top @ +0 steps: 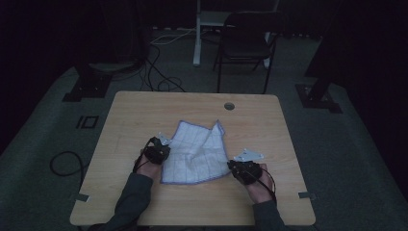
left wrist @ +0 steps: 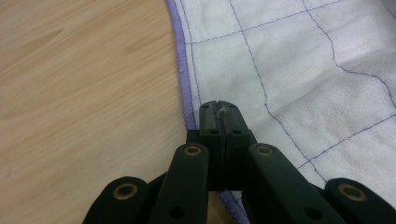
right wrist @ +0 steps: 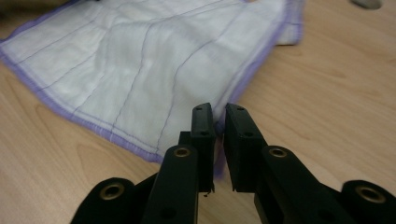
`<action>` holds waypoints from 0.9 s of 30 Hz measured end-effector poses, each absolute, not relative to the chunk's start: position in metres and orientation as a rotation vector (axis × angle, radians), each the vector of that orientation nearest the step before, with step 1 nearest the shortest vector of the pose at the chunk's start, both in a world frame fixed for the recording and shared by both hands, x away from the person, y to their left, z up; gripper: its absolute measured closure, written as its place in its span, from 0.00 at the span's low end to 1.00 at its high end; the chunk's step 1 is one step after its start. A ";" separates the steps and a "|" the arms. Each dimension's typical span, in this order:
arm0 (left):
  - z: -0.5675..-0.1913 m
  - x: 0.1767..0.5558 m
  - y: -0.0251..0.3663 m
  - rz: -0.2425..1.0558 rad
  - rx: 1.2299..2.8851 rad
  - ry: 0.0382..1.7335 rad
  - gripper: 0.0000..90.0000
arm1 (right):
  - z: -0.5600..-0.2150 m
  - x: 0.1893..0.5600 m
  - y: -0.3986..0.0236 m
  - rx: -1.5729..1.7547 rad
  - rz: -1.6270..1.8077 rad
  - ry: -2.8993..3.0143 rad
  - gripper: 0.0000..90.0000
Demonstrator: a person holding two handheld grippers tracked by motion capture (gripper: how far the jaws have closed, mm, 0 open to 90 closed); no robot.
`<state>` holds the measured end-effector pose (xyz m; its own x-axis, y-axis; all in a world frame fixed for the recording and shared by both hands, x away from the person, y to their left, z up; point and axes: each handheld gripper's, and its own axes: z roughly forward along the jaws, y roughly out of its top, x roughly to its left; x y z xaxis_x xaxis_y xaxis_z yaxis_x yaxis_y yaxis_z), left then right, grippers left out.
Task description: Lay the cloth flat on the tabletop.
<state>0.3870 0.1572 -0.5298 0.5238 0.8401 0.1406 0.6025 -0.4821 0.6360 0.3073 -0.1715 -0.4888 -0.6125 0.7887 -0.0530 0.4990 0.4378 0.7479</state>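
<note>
A white cloth [top: 195, 154] with purple stitched lines and a purple hem lies rumpled on the wooden table [top: 192, 106]. My left gripper [top: 163, 150] is at the cloth's left edge. In the left gripper view its jaws [left wrist: 219, 109] are pressed together over the purple hem of the cloth [left wrist: 280, 60], with a fleck of white fabric pinched at the tips. My right gripper [top: 233, 166] is at the cloth's near right corner. Its jaws [right wrist: 219, 116] stand a narrow gap apart, and the hem of the cloth [right wrist: 140, 60] shows in that gap without being pressed.
A round cable hole [top: 229, 106] sits near the table's far edge. Behind the table stand a dark chair [top: 245, 43] and a white post [top: 197, 33], with cables [top: 159, 72] on the floor. Bare wood [right wrist: 327, 93] surrounds the cloth.
</note>
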 end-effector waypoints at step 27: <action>-0.524 0.387 0.158 0.580 2.144 1.153 0.89 | -0.525 0.389 -0.123 1.030 0.962 2.303 0.95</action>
